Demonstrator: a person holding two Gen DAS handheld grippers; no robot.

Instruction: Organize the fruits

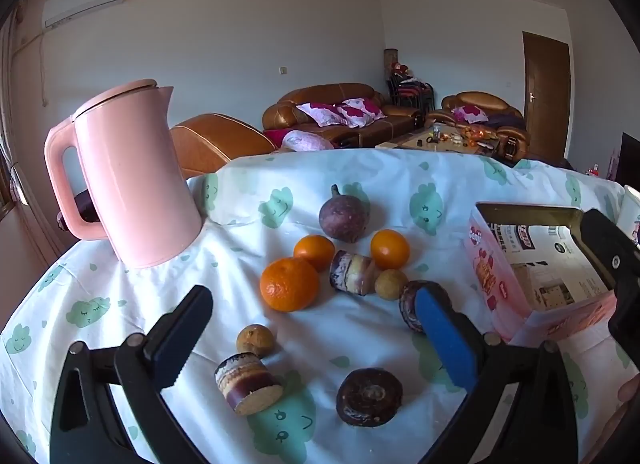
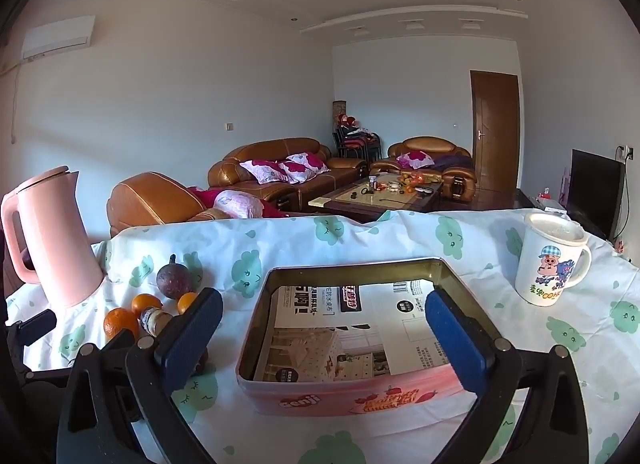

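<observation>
My left gripper (image 1: 316, 338) hangs spread and empty above the scattered fruits (image 1: 289, 284) on the tablecloth (image 1: 100, 304); my right gripper (image 2: 324, 328), also spread, straddles the pink tin (image 2: 340, 396) at right.

A home living room is showing here: brown leather sofas (image 2: 280, 168) with floral cushions (image 2: 286, 168) are sitting around a cluttered coffee table (image 2: 376, 194), a wall air conditioner (image 2: 56, 38) is hanging high, and a wooden door (image 2: 495, 130) and television (image 2: 596, 188) are standing nearby.
</observation>
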